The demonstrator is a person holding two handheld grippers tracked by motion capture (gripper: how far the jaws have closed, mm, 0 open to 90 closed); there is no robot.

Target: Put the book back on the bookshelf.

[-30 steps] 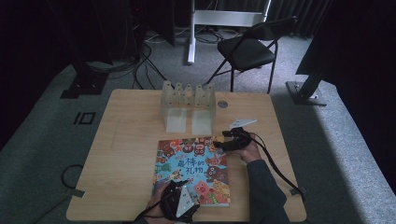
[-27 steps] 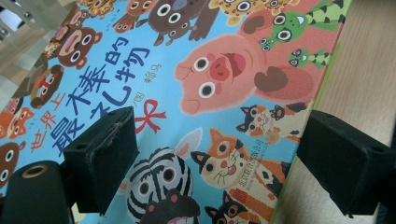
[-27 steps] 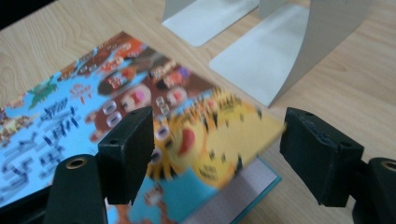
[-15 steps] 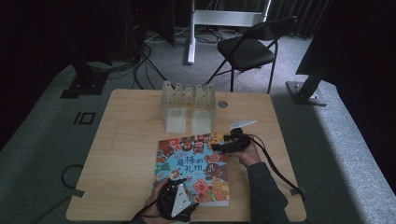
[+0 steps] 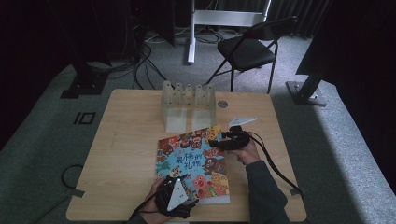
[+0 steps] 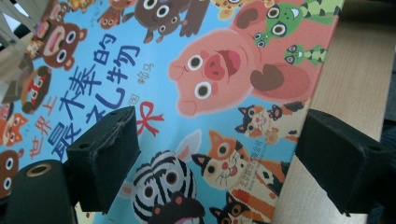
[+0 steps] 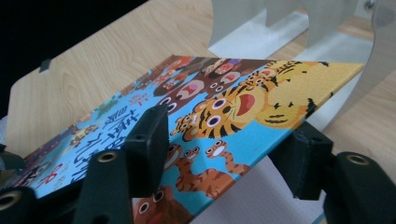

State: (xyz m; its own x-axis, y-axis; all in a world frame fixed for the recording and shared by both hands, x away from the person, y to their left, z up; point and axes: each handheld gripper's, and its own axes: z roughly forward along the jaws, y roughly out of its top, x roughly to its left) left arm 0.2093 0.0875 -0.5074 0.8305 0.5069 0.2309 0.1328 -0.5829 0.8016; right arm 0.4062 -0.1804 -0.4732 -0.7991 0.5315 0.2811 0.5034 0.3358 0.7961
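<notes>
A colourful picture book (image 5: 194, 163) with cartoon animals lies on the wooden table (image 5: 126, 154) in front of me. My right gripper (image 5: 215, 142) reaches in from the right at the book's upper right edge. Its jaws have just been closing, and in the right gripper view the raised front cover (image 7: 224, 107) runs between them, one jaw above and one below, with a white page under it. The right gripper (image 7: 224, 151) still shows a gap at the pads. My left gripper (image 5: 184, 189) stands open over the book's near right corner (image 6: 210, 70), one jaw over the cover, the other over bare wood.
A clear plastic rack (image 5: 188, 100) with upright dividers stands at the far middle of the table, just beyond the book. A small round disc (image 5: 222, 104) lies to its right. A black chair (image 5: 247, 51) stands behind the table. Cables trail from both grippers.
My right gripper has slid left onto the book's right edge and its jaws have narrowed around the cover. The cover's far right corner has lifted. My left gripper has stayed in place.
</notes>
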